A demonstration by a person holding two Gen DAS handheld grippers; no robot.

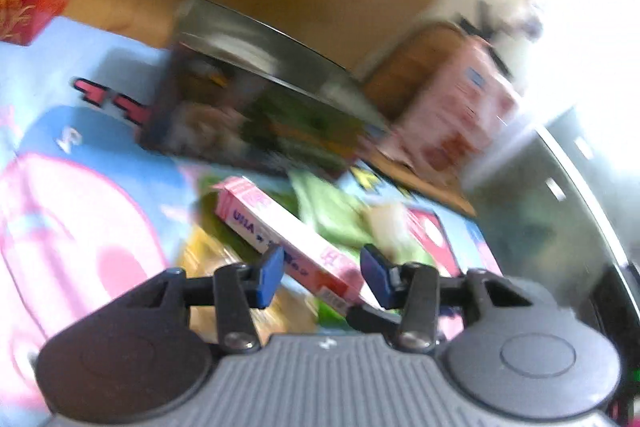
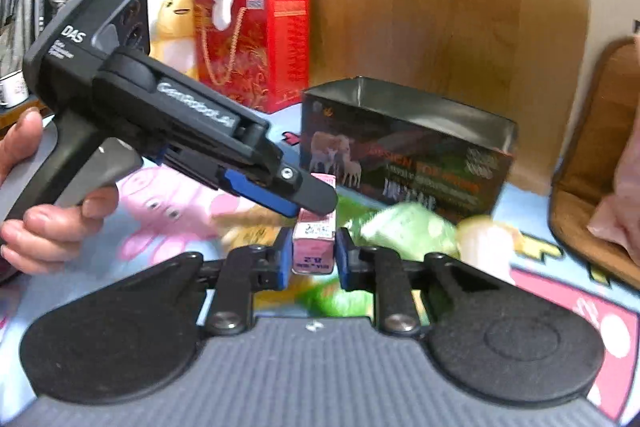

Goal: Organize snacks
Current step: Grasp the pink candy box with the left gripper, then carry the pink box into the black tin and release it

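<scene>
The pink snack box [image 2: 313, 242] sits clamped between the blue pads [image 2: 285, 259] of the right gripper [image 2: 311, 255], its short end face turned toward that camera and its long axis running straight away from the fingers, toward the open dark tin [image 2: 404, 143] behind it. In the left wrist view the same pink box [image 1: 288, 239] runs diagonally between the spread fingers of the left gripper [image 1: 322, 277]; those pads stand apart on either side of it, and whether either touches the carton cannot be told through the blur. The left gripper [image 2: 296, 193] also reaches in over the box's far end in the right wrist view — so both tools are at the box, but only the right one visibly has it.

The box is slim and long, pink with blue lettering and a white label on its end. It is held just above a cartoon-print mat [image 2: 168, 203], among green [image 2: 408, 227] and yellow [image 2: 256, 227] packets. The tin lies ahead along the box's axis, a likely destination.
</scene>
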